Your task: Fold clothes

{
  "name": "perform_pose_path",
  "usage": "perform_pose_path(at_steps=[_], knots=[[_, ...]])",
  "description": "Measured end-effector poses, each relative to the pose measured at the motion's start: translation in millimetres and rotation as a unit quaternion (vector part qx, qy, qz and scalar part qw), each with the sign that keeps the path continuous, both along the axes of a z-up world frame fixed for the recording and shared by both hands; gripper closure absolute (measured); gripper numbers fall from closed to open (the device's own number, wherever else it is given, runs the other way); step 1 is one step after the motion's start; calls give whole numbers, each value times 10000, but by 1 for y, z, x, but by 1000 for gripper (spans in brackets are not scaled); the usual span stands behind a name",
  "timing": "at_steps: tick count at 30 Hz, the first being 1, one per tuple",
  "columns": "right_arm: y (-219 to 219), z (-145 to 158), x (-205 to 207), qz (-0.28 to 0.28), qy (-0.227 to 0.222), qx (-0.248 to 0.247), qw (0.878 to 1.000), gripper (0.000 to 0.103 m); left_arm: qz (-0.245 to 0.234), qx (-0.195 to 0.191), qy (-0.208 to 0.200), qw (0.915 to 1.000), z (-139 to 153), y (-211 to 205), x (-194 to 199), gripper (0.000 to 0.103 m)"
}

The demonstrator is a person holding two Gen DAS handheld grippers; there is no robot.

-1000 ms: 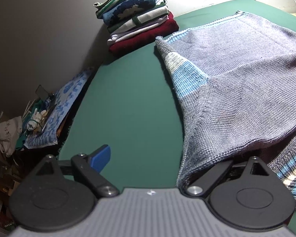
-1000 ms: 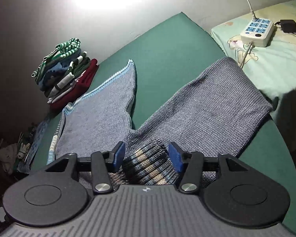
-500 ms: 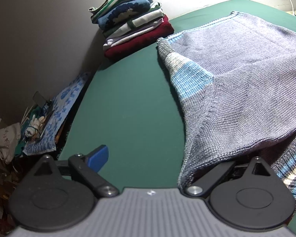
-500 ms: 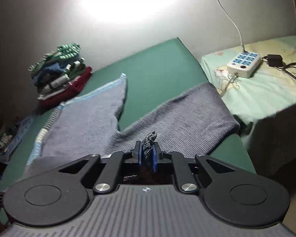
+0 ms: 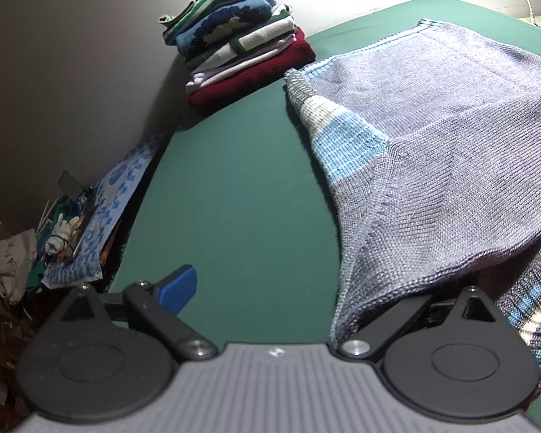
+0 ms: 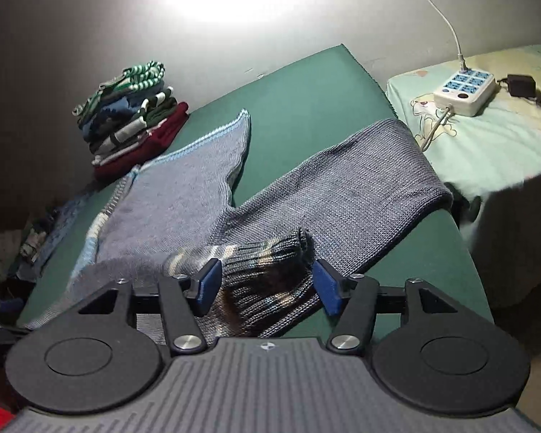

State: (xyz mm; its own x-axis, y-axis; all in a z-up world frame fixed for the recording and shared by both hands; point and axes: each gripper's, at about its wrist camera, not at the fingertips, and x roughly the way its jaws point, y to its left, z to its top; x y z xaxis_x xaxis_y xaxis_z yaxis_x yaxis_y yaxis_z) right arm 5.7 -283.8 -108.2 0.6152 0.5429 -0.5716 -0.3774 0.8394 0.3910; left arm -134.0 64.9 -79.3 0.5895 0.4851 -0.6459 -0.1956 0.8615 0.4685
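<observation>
I see the grey knitted sweater (image 6: 184, 202) spread across the green table (image 6: 306, 108), filling the middle of the right wrist view, one sleeve (image 6: 360, 180) running up toward the right and a blue-edged corner pointing to the upper centre. Its striped cuff (image 6: 267, 274), banded in dark, cream and blue, lies bunched low in the frame between the fingers of my right gripper (image 6: 267, 281); those jaws have just been opening and now stand apart, the blue pads clear of the knit on either side. In the left wrist view the sweater drapes over the right half, a blue and cream band along its edge, and its hem covers one finger of my left gripper (image 5: 295, 299), whose jaws are spread wide with the other blue pad (image 5: 178, 287) over bare green. A stack of folded clothes (image 5: 241, 36) sits at the upper centre against the grey wall. A white power strip (image 6: 465, 88) rests on a pale patterned cloth at the upper right, and clutter lies at the lower left.
</observation>
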Motion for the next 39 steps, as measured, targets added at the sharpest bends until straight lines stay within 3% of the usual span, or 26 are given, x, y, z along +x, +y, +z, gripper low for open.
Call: perform_pose_path(at_steps=[3, 5, 8, 11, 18, 24, 28, 31, 33, 34, 36, 37, 39], knots=[[14, -3, -5, 125, -399, -568, 9975, 43, -37, 15, 20, 10000, 0, -1, 0, 6], [20, -1, -8, 280, -510, -900, 9942, 63, -30, -2, 24, 10000, 0, 0, -1, 6], [17, 6, -9, 444, -397, -922, 9940, 81, -26, -31, 33, 10000, 1, 0, -2, 6], [10, 18, -15, 449, -358, -803, 9951, 85, -51, -61, 39, 10000, 2, 0, -4, 6], [16, 15, -19, 406, -215, -1410, 9889, 86, -265, -136, 40, 9995, 2, -5, -10, 6], [16, 24, -14, 61, -296, -1447, 9890, 90, -242, -92, 50, 9997, 3, -4, -16, 5], [9, 31, -7, -307, -322, -1501, 9877, 103, -211, -119, 31, 9997, 3, -2, -20, 5], [6, 25, 2, -558, -247, -1693, 9837, 103, -231, -112, 42, 9997, 4, -1, -23, 5], [3, 25, 5, -544, -100, -1470, 9876, 103, -248, -124, 59, 9996, 5, -1, -25, 5], [2, 26, 5, -495, -28, -1282, 9905, 99, -273, -155, 79, 9995, 6, 0, -26, 5], [7, 28, 2, -413, -83, -1180, 9921, 80, -403, -248, 144, 9988, 9, 0, -31, 5], [11, 29, 0, -394, -166, -1234, 9914, 62, -480, -253, 172, 9984, 11, -1, -34, 5], [19, 32, -5, -305, -386, -1295, 9904, 61, -649, -280, 219, 9973, 19, 1, -43, 5]])
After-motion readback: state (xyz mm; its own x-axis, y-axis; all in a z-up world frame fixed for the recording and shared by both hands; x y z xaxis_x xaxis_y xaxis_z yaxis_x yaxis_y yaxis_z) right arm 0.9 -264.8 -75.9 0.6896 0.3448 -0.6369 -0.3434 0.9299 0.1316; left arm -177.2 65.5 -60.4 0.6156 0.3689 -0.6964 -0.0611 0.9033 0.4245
